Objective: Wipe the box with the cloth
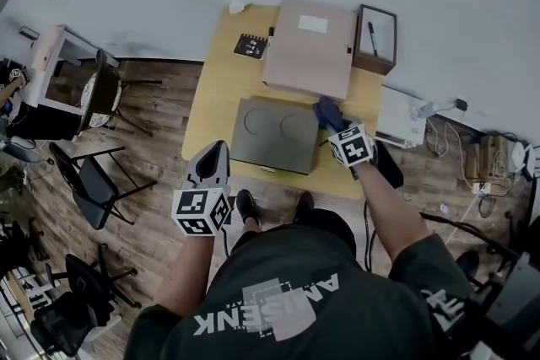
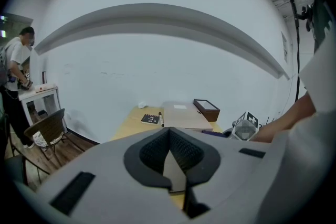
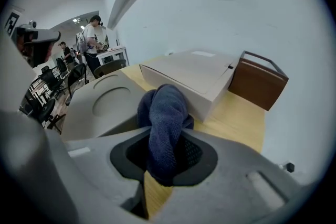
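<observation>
A flat beige cardboard box (image 1: 309,46) lies at the back of the wooden table (image 1: 211,97); it shows too in the right gripper view as the box (image 3: 194,73) and small in the left gripper view as the box (image 2: 182,115). My right gripper (image 1: 331,115) is shut on a dark blue cloth (image 3: 164,123), bunched between its jaws, hovering just off the box's near right corner. The cloth (image 1: 327,111) hangs over the gap between the box and a grey case. My left gripper (image 1: 214,158) is shut and empty, held off the table's near left edge.
A grey case (image 1: 275,135) with two round dents lies at the table's front. A brown open tray (image 1: 375,38) holding a pen stands right of the box. A black notebook (image 1: 251,45) and marker lie left of it. Chairs (image 1: 97,181) stand at left, a person (image 2: 16,68) far off.
</observation>
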